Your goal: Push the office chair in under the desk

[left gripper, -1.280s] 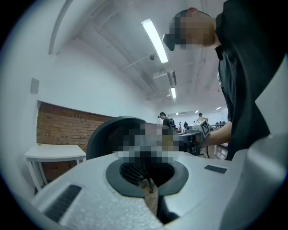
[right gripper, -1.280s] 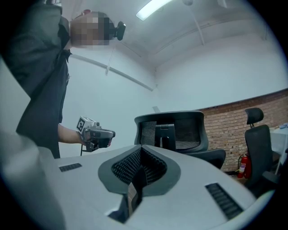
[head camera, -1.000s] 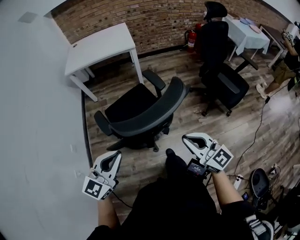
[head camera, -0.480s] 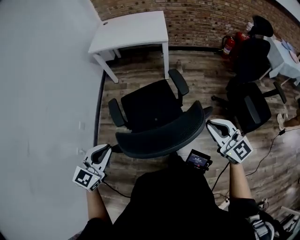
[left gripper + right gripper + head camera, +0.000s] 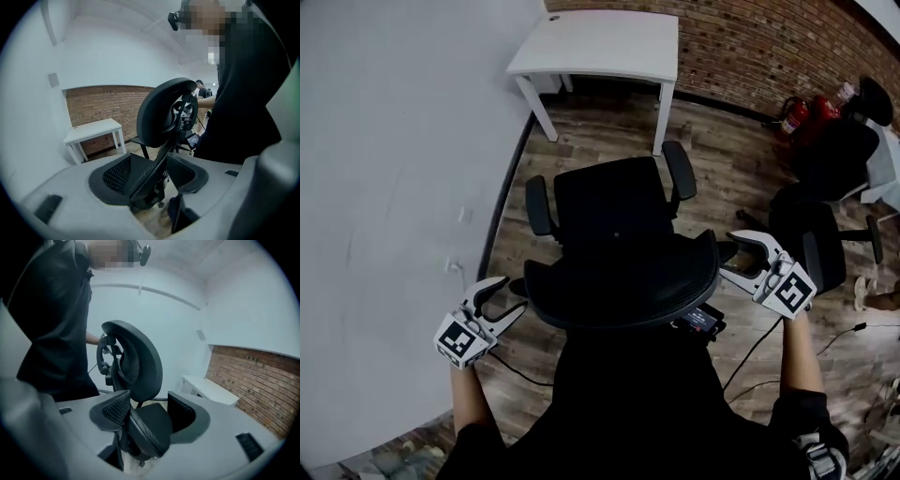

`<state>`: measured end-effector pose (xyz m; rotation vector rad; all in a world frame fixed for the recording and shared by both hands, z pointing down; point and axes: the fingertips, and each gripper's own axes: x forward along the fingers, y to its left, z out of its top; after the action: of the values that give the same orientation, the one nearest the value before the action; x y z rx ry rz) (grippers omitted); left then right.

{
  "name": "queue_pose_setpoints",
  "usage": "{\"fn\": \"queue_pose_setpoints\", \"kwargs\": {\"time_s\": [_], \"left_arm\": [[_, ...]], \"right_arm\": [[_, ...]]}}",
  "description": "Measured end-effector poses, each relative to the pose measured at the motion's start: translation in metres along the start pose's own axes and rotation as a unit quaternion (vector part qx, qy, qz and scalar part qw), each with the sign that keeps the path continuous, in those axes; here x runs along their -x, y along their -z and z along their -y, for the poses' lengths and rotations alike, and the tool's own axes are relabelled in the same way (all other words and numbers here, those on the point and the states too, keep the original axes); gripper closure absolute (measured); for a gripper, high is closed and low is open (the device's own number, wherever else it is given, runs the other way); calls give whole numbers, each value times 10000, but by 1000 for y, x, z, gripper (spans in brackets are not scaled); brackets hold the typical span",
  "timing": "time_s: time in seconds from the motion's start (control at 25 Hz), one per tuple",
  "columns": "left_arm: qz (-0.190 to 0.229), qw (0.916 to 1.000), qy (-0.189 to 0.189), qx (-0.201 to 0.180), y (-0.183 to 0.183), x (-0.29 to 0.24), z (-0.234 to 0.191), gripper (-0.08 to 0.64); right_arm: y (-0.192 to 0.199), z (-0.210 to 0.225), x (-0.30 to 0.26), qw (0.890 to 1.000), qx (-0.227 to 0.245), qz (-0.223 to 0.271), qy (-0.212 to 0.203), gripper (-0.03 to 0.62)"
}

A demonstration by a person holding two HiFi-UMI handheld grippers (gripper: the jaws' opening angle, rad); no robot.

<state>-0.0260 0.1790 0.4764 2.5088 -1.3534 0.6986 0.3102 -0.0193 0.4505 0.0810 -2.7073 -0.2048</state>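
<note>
A black mesh office chair (image 5: 614, 202) stands on the wood floor, its seat facing the white desk (image 5: 600, 42) at the far wall. Its curved backrest (image 5: 619, 281) is nearest me. My left gripper (image 5: 508, 296) sits at the backrest's left end. Its jaws have just been opening, and the backrest's edge (image 5: 161, 112) runs between them without the pads pressing. At the backrest's right end my right gripper (image 5: 733, 255) has likewise just been opening. The backrest rim (image 5: 140, 362) lies inside its gap, untouched.
A grey wall (image 5: 394, 141) runs along the left, a brick wall (image 5: 750, 37) behind the desk. A second black chair (image 5: 816, 234) stands to the right, with red fire extinguishers (image 5: 792, 112) beyond it. A cable (image 5: 759, 347) trails over the floor at my right.
Both grippers went from shut to open and moved up to the two ends of the backrest. The chair now stands squarely in front of me, facing the desk.
</note>
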Motion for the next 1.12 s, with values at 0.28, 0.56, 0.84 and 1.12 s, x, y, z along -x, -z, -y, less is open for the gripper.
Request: {"fn": "queue_pose_setpoints", "kwargs": {"time_s": [0.28,0.56,0.84,1.12], "left_arm": [[-872,9916,244,-922,23,-19,2,295],[-1523,9781,433,-1349,45,-40,5,279],[-1809,9657,624,-1756,51,-52,9,279],[-2105,9535,715,-2033,66,-54,13,281]], "right_arm": [[22,-7,-16,9859,920,-753,-1176,310],[65,-20,-26,9459,1827,-1979,-1810,307],[72,-28,-36,9331,2072,-2204,-1944,310],[75,-36,-42,9290,2111,-2251,-2043,366]]}}
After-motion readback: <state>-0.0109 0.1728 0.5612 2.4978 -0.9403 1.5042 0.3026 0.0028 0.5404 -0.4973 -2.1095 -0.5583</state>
